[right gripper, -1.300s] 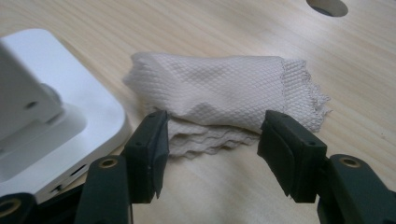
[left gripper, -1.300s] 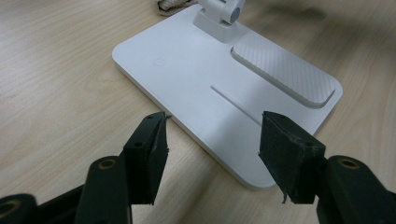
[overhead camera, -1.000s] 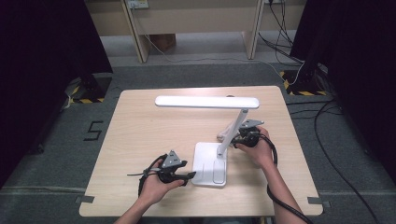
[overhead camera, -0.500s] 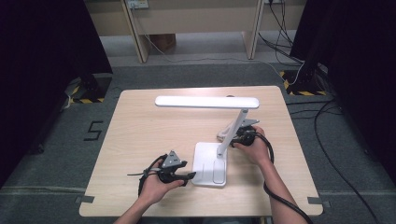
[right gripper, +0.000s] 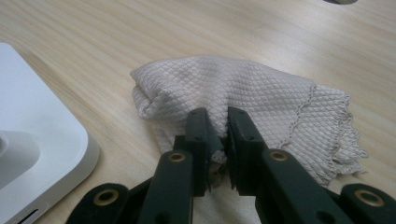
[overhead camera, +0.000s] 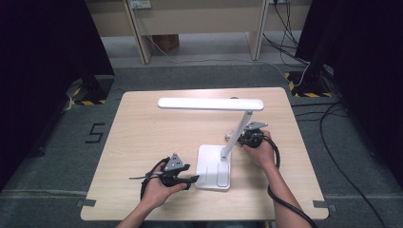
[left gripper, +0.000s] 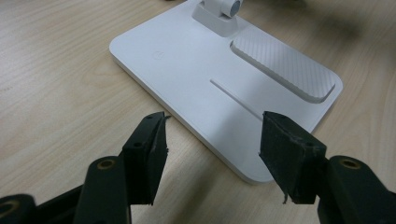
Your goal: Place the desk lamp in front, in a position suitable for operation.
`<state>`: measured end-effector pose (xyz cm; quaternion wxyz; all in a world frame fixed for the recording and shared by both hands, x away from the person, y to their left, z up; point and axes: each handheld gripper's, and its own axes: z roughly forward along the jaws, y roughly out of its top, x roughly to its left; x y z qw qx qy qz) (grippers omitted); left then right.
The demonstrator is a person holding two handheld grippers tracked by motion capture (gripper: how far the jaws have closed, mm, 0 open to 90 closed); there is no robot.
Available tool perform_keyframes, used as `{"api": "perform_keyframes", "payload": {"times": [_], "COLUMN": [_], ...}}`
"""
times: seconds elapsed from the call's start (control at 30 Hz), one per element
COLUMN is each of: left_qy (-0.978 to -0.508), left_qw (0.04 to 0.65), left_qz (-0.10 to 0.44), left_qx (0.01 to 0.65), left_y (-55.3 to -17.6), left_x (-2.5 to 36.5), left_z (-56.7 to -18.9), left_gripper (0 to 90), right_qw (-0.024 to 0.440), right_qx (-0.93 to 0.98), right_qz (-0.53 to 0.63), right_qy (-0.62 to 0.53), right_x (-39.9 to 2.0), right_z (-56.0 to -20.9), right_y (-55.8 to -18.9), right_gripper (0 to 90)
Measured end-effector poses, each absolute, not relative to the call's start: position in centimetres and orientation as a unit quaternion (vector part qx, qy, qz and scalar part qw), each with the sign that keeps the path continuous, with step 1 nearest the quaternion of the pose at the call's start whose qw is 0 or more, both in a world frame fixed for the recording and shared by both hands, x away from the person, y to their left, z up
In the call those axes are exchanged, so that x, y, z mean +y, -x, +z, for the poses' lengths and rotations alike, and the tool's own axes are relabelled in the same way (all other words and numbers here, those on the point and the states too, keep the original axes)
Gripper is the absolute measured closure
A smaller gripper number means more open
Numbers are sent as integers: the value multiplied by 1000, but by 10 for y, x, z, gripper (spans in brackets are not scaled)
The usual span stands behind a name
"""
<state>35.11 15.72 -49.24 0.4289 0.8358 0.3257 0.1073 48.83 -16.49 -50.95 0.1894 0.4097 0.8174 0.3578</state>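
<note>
At the centre right of the high view, just right of the white desk lamp's point(overhead camera: 216, 164) slanted stem, a crumpled white cloth point(right gripper: 243, 93) lies on the wooden table point(overhead camera: 142, 123). The right gripper point(right gripper: 218, 128) reaches in level from the right; its jaws have just been closing and now pinch a fold of that cloth. Lower left, the left gripper point(left gripper: 212, 140) rests low, jaws wide and empty before the lamp base's corner.
</note>
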Motion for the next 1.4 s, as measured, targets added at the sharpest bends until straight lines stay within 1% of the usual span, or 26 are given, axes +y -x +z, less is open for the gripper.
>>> {"api": "perform_keyframes", "payload": {"times": [0.13, 0.17, 0.23, 0.3, 0.33, 0.37, 0.4, 0.43, 0.47, 0.5, 0.53, 0.6, 0.67, 0.7, 0.87, 0.97, 1.1, 1.23, 1.4], "left_qy": [-835, -833, -831, -829, -829, -829, -826, -826, -825, -825, -823, -821, -817, -817, -814, -812, -810, -803, -801], "left_qw": [431, 433, 435, 437, 437, 437, 442, 442, 444, 444, 448, 452, 461, 461, 477, 483, 492, 500, 502], "left_qz": [110, 111, 113, 114, 115, 115, 114, 114, 113, 115, 114, 110, 105, 105, 92, 89, 76, 60, 45], "left_qx": [325, 327, 329, 329, 329, 329, 331, 331, 331, 330, 330, 331, 331, 331, 319, 315, 310, 319, 324], "left_y": [-351, -351, -350, -350, -349, -349, -348, -348, -347, -346, -345, -343, -341, -341, -338, -338, -337, -337, -336], "left_x": [159, 160, 160, 160, 160, 160, 160, 160, 160, 160, 159, 158, 156, 156, 151, 148, 144, 145, 146], "left_z": [-490, -490, -489, -487, -486, -486, -484, -484, -483, -482, -481, -478, -475, -475, -464, -456, -450, -449, -449], "left_gripper": [407, 408, 408, 409, 410, 410, 410, 411, 411, 411, 412, 412, 412, 412, 412, 413, 413, 409, 403], "right_qw": [195, 198, 201, 207, 210, 210, 211, 211, 213, 213, 209, 216, 211, 211, 206, 199, 197, 205, 208], "right_qx": [816, 815, 815, 819, 818, 818, 820, 820, 820, 820, 821, 828, 828, 828, 838, 843, 844, 850, 852], "right_qz": [360, 366, 367, 369, 372, 372, 373, 373, 377, 377, 383, 380, 389, 389, 398, 406, 421, 420, 420], "right_qy": [-407, -403, -401, -388, -386, -386, -378, -378, -375, -375, -369, -352, -344, -344, -310, -291, -267, -242, -234], "right_x": [-170, -176, -178, -187, -196, -196, -202, -202, -207, -207, -208, -206, -201, -201, -173, -156, -132, -110, -101], "right_z": [-504, -496, -493, -484, -478, -478, -473, -473, -469, -469, -465, -463, -462, -462, -463, -465, -460, -460, -460], "right_y": [-482, -474, -469, -457, -444, -444, -431, -431, -415, -415, -398, -380, -361, -361, -319, -307, -298, -303, -307], "right_gripper": [817, 817, 817, 818, 818, 818, 818, 818, 818, 818, 818, 818, 818, 818, 818, 818, 818, 818, 818]}}
